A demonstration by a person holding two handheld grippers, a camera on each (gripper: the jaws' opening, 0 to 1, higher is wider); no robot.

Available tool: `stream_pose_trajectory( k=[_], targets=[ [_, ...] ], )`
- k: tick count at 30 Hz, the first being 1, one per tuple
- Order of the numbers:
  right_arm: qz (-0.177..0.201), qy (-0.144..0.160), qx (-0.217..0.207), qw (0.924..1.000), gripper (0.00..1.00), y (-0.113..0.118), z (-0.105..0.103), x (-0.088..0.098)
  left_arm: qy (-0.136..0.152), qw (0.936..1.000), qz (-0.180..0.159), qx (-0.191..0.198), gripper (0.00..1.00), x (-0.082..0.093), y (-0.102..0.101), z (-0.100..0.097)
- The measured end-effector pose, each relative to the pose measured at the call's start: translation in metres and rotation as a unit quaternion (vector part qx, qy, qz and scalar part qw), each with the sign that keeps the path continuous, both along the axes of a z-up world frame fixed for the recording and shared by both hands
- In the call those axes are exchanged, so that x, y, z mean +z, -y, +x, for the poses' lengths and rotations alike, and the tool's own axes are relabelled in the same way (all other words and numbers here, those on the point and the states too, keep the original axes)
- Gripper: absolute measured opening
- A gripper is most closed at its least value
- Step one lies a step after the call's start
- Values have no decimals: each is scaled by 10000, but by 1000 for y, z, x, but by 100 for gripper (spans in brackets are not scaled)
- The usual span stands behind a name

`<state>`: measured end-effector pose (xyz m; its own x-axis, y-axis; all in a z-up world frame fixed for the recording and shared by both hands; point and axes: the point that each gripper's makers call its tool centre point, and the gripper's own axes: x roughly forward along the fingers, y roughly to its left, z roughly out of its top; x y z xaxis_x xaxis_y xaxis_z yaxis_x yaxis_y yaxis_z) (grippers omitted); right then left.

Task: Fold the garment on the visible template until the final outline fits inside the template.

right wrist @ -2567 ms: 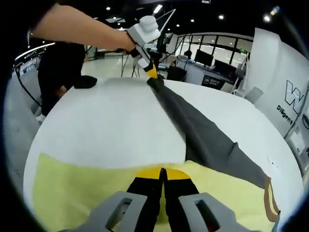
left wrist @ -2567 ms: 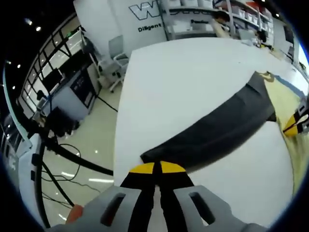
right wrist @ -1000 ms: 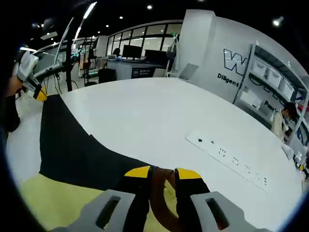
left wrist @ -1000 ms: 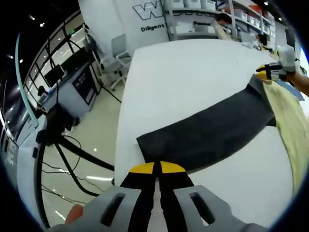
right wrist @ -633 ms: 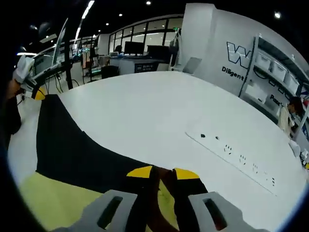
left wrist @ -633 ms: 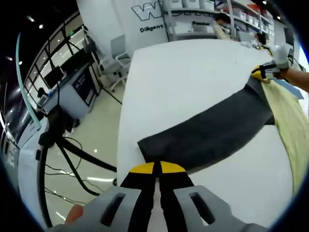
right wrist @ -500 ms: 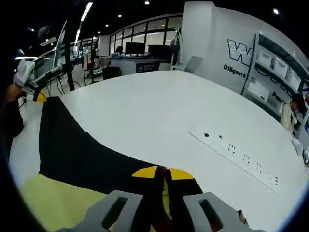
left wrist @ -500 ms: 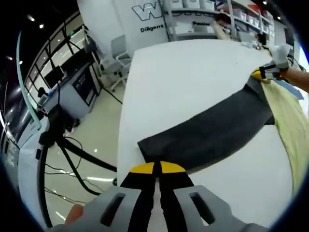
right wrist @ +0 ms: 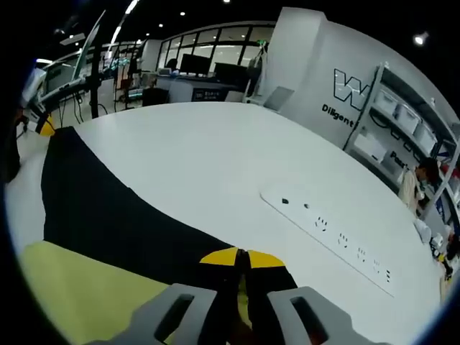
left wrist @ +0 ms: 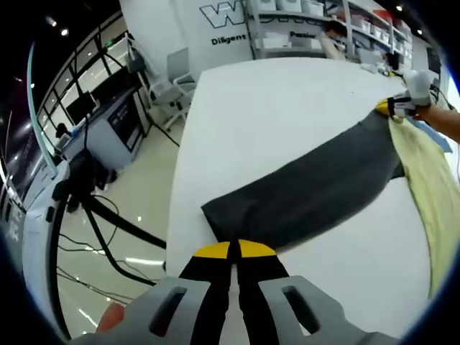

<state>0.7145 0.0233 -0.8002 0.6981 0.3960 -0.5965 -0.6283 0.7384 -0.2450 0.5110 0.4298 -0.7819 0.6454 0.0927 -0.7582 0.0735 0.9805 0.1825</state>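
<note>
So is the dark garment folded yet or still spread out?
Spread: the dark garment lies flat in one long band, held at opposite ends by both grippers.

Left gripper (left wrist: pixel 233 249) low at the near corner of the dark garment (left wrist: pixel 309 190), jaws pressed together on its edge; right gripper (right wrist: pixel 240 257) at the garment's far corner, jaws likewise closed on the fabric, a forearm (left wrist: pixel 440 118) trailing behind it.

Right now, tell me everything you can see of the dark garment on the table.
The dark garment is a long band of charcoal, matte cloth lying flat across the white table, with soft wrinkles. One narrow end sits at the left gripper, whose fingers are closed at its edge. The far end meets the right gripper, also shut on it. Along one side it lies against the pale yellow template.
</note>
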Motion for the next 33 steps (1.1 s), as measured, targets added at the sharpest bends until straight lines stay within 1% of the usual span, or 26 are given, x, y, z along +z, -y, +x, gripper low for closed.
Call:
stream_pose_trajectory(
  k=[2,3,4,6,9,10,11,13,15,17,19,20,21,22,23,24,26,28,29,30,31,32,33],
  targets=[
    [36,-42,-17,10000,1,0,0,2,-22,10000,4,10,0,-3,2,-2],
    [34,6,-35,10000,4,1,1,5,-31,10000,7,13,0,-4,2,-2],
    [123,106,-62,9998,5,2,2,12,-47,10000,9,15,0,-6,3,-3],
    [160,199,-58,9997,2,2,1,19,-96,9999,6,29,0,-10,3,-4],
    [239,342,15,9991,2,2,-5,33,-167,9997,-72,130,0,-18,4,-8],
    [243,429,39,9988,2,2,-5,37,-40,9997,-119,222,0,-16,4,-6],
    [281,511,70,9983,2,2,-6,42,-41,9992,-213,324,0,-15,4,-7],
    [433,620,79,9971,2,0,-10,54,-30,9989,-277,380,0,-15,4,-7],
    [510,761,154,9957,1,-3,-15,66,27,9976,-371,577,4,-11,1,-8],
    [583,899,283,9938,1,-10,-24,77,144,9966,-392,712,7,-6,-5,-6],
    [609,985,436,9923,0,-18,-34,84,250,9952,-439,838,8,-2,-9,-5],
    [608,1023,505,9916,0,-22,-38,85,315,9942,-463,914,9,0,-11,-3],
    [600,1036,583,9911,0,-26,-43,86,322,9939,-481,935,10,0,-11,-3],
    [607,1074,657,9902,0,-30,-47,88,340,9919,-563,1089,12,-1,-13,-2],
    [590,1116,734,9893,0,-33,-50,89,357,9913,-587,1125,14,-2,-14,-1],
    [546,1130,798,9889,0,-36,-55,89,336,9906,-628,1167,16,-6,-14,1],
    [550,1146,901,9878,0,-41,-63,89,237,9899,-600,1265,19,-12,-15,1],
    [568,1142,971,9871,0,-45,-67,90,174,9903,-582,1247,17,-17,-14,1],
    [549,1162,1020,9864,0,-46,-70,90,293,9885,-668,1325,17,-15,-13,4],
    [547,1176,1061,9859,0,-47,-72,91,243,9891,-628,1307,17,-16,-14,4],
    [550,1188,1081,9855,0,-48,-74,92,271,9891,-635,1302,15,-15,-13,5],
    [551,1205,1092,9851,0,-48,-75,93,275,9889,-717,1272,11,-16,-10,6],
    [583,1207,1091,9850,0,-48,-76,94,290,9881,-868,1236,7,-18,-5,8]
  ],
)
